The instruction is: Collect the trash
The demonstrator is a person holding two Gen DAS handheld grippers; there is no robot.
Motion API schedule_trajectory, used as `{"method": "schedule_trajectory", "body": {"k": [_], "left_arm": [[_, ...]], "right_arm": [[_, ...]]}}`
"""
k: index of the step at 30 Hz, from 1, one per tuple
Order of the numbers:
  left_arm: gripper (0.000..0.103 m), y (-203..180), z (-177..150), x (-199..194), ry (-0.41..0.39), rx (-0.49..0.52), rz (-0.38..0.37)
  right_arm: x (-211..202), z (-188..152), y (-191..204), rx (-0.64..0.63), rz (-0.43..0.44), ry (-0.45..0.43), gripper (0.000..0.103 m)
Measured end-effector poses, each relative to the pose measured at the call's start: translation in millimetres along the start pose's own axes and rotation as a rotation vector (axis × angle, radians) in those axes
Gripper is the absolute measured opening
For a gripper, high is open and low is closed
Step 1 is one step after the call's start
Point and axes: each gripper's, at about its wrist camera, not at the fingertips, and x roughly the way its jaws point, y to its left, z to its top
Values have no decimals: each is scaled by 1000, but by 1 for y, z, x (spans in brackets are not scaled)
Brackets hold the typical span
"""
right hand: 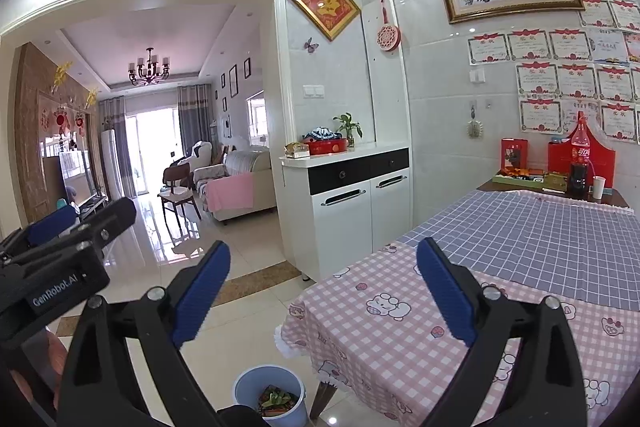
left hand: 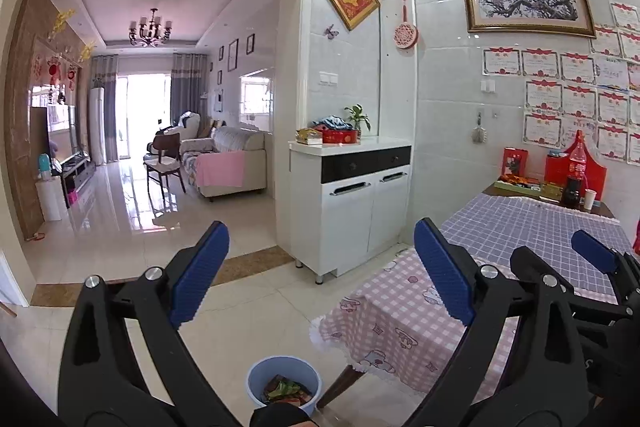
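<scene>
Two claws, left claw and right claw, are gaping wide, holding nothing. One bin is standing upright below them, mouth up, wrappers inside.

Two wrist cameras side by side look slightly downward past a table corner toward the living room; both share the blue bin and white cabinet.

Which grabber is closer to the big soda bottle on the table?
Right, probably. The soda bottle stands at the table's far end, well beyond both. The right gripper hangs beside the table's near corner; the left gripper is further out over the floor, away from the table.
</scene>
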Motion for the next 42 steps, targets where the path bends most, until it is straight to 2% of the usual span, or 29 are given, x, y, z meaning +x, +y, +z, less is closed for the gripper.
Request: {"method": "schedule_trajectory", "body": {"k": [42], "left_arm": [[92, -9, -5, -5, -3, 27, -14]], "right_arm": [[-9, -2, -6, 13, -5, -2, 93]]}}
